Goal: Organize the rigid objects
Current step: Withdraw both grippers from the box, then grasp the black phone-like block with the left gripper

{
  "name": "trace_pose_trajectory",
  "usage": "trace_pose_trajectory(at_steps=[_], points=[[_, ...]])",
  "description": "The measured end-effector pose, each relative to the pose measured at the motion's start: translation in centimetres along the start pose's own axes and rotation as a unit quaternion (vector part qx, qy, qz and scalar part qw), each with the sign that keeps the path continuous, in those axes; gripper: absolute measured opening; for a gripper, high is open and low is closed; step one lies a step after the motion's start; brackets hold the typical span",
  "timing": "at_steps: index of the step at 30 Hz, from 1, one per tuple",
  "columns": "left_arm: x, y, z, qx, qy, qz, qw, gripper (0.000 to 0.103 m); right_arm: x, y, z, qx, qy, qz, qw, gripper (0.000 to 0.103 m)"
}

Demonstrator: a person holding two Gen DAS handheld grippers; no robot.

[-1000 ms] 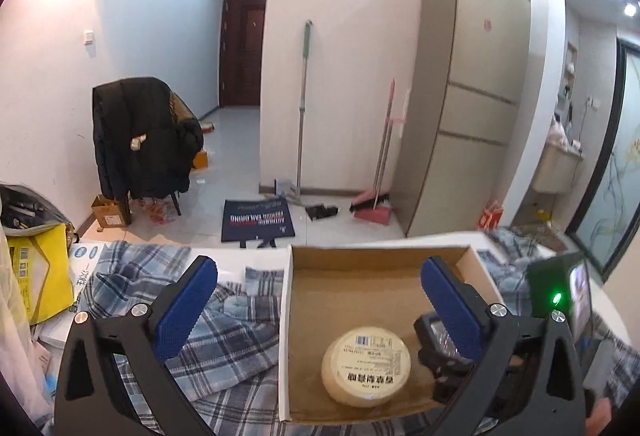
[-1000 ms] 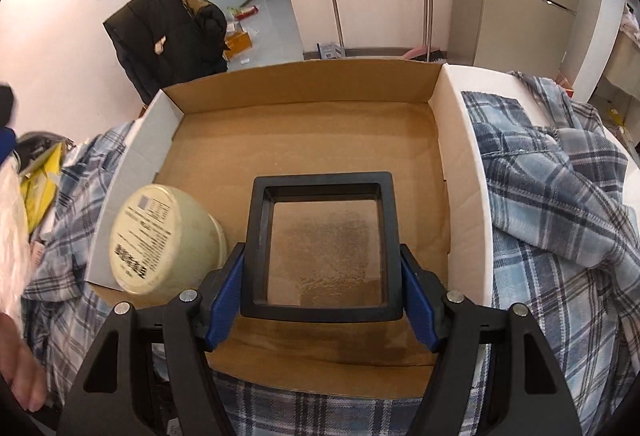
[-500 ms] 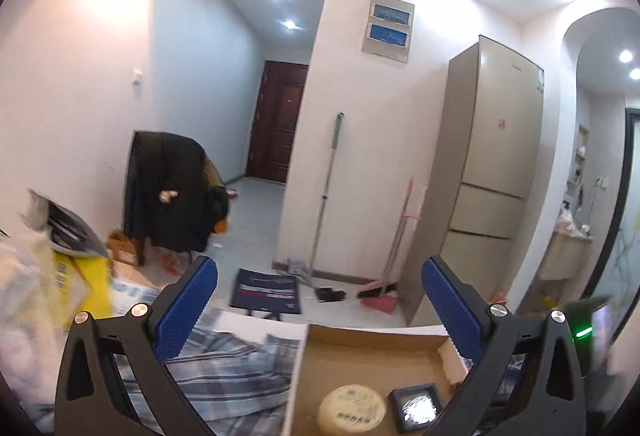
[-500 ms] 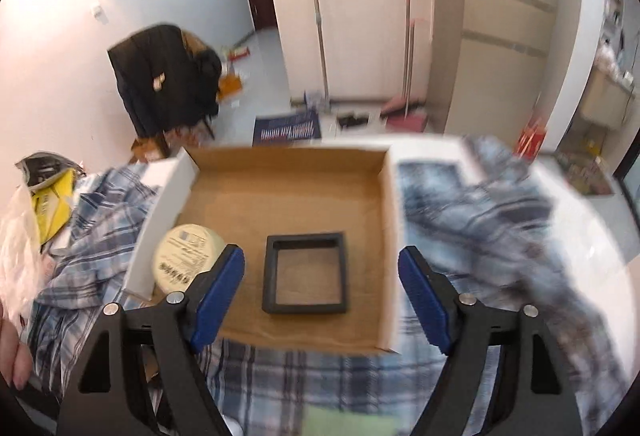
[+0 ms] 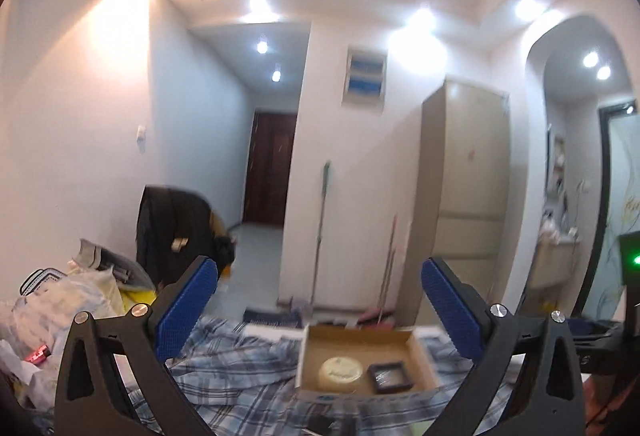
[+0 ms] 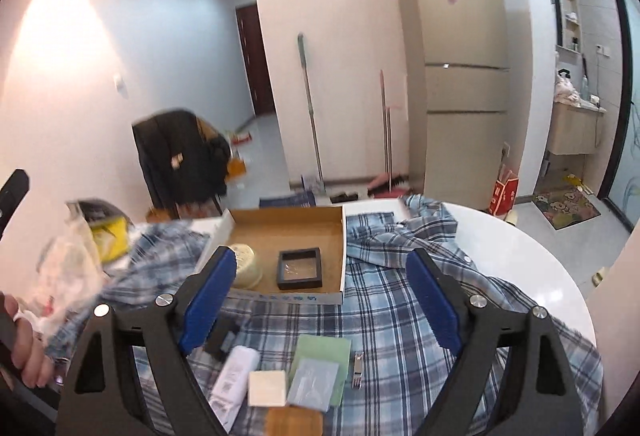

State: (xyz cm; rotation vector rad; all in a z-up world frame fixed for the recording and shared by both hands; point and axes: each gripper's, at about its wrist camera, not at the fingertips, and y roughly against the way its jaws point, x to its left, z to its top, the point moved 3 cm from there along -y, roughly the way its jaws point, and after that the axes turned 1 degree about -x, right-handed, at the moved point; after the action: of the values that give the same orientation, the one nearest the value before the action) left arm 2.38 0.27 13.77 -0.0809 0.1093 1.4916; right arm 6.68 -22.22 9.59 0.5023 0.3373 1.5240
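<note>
We see a box (image 6: 285, 232) of matt brown cardboard with white outer walls. Inside it, the round tub (image 6: 245, 263) looks like pale smooth plastic, and the square frame (image 6: 299, 268) is matt black. A soft checked cloth (image 6: 404, 300) covers the glossy white tabletop (image 6: 532, 256).

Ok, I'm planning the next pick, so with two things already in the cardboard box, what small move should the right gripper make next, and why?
Probably lower the open right gripper toward the loose items just below it, perhaps the white square block. The cardboard box already holds the round tub and the black frame, both grippers are empty, and the block, white tube and green card lie unsorted on the plaid cloth.
</note>
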Motion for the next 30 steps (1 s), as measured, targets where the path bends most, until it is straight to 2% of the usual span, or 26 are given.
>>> trace_pose_trajectory(at_steps=[2,5,7,13,15,17,21,24,26,30], points=[[-0.4,1.3,-0.1,0.010,-0.016,0.008,0.9998,0.103,0.0,1.2,-0.8,-0.007,0.013,-0.012,1.000,0.090],[-1.0,2.5,-1.6,0.038,-0.032,-0.004,0.9987,0.103,0.1,2.3,-2.7,-0.010,0.027,-0.038,0.999,0.090],[-1.2,2.9,-3.3,0.070,-0.044,-0.011,0.9965,0.103,0.0,2.6,-3.8,-0.002,0.023,-0.038,0.999,0.090],[-1.7,3.7,-5.3,0.115,-0.061,-0.030,0.9911,0.103,-0.7,3.0,-4.6,0.008,-0.001,-0.029,1.000,0.090],[-2.0,3.6,-4.9,0.122,-0.058,-0.037,0.9901,0.103,-0.6,3.1,-4.2,0.004,-0.001,-0.031,1.000,0.090],[-2.0,3.3,-3.9,0.128,-0.053,-0.020,0.9902,0.103,-0.5,3.4,-3.6,-0.005,-0.003,-0.030,1.000,0.090],[-2.1,3.9,-2.2,0.085,-0.039,-0.009,0.9956,0.103,-0.3,3.6,-2.8,-0.025,-0.001,-0.033,0.999,0.090],[-2.3,2.9,-2.3,0.075,-0.049,0.012,0.9959,0.103,-0.3,3.1,-2.6,-0.025,-0.002,-0.034,0.999,0.090],[-2.5,1.8,-3.0,0.092,-0.056,0.013,0.9941,0.103,-0.4,2.7,-2.6,-0.020,-0.005,-0.032,0.999,0.090],[-2.9,-0.9,-4.7,0.139,-0.046,-0.029,0.9888,0.103,-0.7,1.7,-2.2,-0.018,-0.005,-0.038,0.999,0.090]])
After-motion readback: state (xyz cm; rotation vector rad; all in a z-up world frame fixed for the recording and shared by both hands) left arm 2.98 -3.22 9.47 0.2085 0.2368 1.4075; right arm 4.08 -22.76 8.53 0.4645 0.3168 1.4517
